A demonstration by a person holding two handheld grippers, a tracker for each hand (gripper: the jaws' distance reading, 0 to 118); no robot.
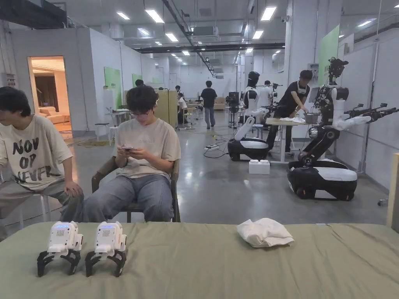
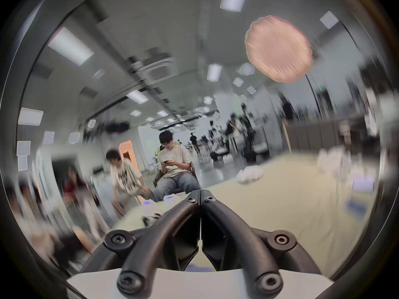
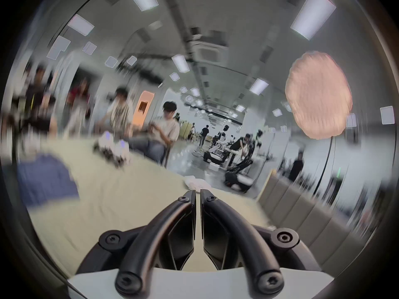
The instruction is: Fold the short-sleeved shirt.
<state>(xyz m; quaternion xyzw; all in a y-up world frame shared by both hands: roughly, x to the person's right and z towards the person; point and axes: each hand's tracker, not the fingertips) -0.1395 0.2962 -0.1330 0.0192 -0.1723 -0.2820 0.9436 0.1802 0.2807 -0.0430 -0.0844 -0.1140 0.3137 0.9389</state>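
Your left gripper [image 2: 200, 193] has its black jaws pressed together on nothing; your right gripper [image 3: 198, 192] is nearly closed, a thin slit left, also empty. Both hang above the olive sheet-covered bed [image 1: 202, 268]. A blurred blue garment [image 3: 45, 180], perhaps the shirt, lies towards its left edge. Crumpled white cloth [image 1: 264, 232] sits at the far edge.

— What is around me in this hall?

— I see a grey polished concrete floor [image 1: 218, 187], white partition walls [image 1: 101, 74] and long rectangular ceiling lamps [image 1: 154, 16] in rows. At the left, an open doorway with warm orange light [image 1: 48, 91] shows a beige sofa [image 1: 52, 114].

— And near me?

— In front of me lies a surface under an olive-green cloth [image 1: 218, 264]. Behind it stands a dark chair [image 1: 175, 194], and farther right a white work table [image 1: 286, 128].
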